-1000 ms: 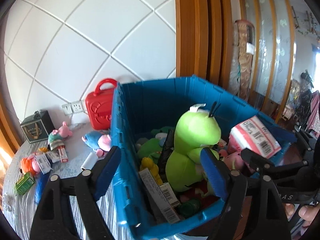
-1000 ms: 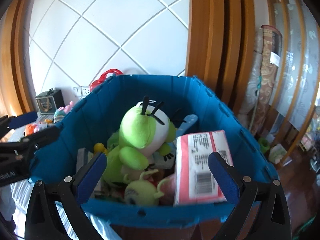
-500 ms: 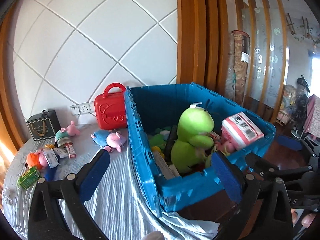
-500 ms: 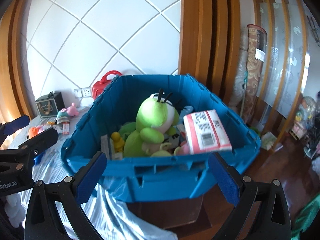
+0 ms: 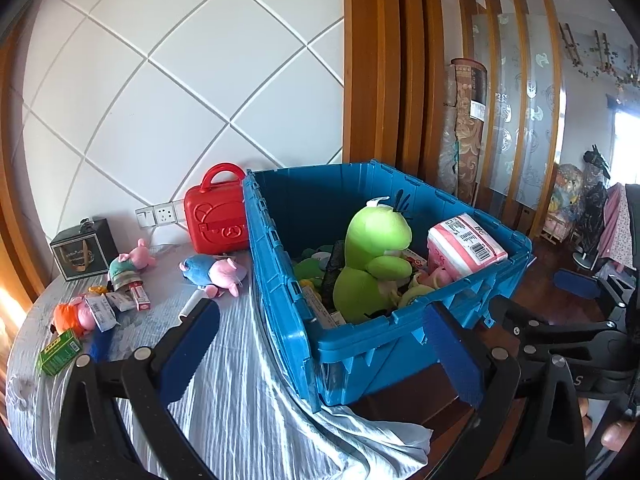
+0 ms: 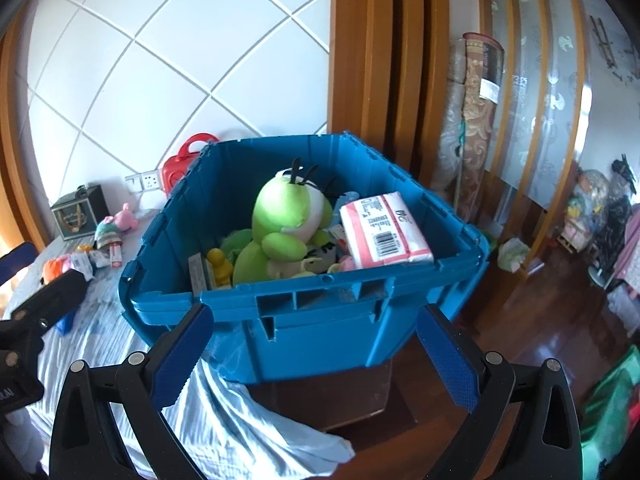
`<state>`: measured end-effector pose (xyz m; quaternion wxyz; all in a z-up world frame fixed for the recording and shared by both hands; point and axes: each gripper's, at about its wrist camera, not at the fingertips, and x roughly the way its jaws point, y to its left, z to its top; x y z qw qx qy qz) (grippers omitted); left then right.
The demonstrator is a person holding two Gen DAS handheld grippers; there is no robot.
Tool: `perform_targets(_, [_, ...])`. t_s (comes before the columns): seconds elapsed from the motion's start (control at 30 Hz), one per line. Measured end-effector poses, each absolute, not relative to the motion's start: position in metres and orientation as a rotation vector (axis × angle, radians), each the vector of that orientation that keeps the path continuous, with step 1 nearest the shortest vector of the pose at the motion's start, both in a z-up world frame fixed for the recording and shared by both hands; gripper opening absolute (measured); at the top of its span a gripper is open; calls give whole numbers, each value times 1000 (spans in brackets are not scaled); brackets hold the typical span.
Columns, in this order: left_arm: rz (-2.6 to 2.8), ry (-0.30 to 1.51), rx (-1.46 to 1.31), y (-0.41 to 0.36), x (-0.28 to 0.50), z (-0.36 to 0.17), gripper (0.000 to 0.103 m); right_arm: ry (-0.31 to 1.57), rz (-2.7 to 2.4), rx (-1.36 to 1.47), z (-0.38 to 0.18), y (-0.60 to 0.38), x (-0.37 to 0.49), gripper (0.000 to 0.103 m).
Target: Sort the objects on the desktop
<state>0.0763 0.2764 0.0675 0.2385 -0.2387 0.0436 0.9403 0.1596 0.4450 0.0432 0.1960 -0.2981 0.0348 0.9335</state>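
Observation:
A blue plastic crate (image 5: 360, 340) (image 6: 320, 320) stands at the table's right end. It holds a green plush (image 5: 372, 256) (image 6: 288, 224), a pink-and-white tissue pack (image 5: 466, 246) (image 6: 384, 232) and several small toys. My left gripper (image 5: 320, 344) is open and empty, back from the crate's near corner. My right gripper (image 6: 316, 348) is open and empty in front of the crate's near wall. Pig plushes (image 5: 214, 272), small boxes (image 5: 60, 352) and an orange toy (image 5: 70, 316) lie on the cloth-covered table (image 5: 224, 392).
A red toy case (image 5: 216, 216) and a dark box (image 5: 84, 248) stand against the white tiled wall. Wooden pillars rise behind the crate. A dark wood floor with clutter lies to the right (image 6: 560, 312). The cloth hangs off the table edge (image 6: 280, 432).
Both grippers have pulled back and up from the crate, which now looks smaller and farther. More of the table and floor shows. Both stay open.

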Motion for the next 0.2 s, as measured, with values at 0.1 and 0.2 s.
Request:
perform_targets(0.1, [2582, 105, -655, 271, 79, 67, 103, 102, 2618, -832, 44, 444, 161, 103])
perform_targets(0.2, [2583, 102, -657, 268, 81, 66, 103, 102, 2620, -830, 45, 442, 161, 103])
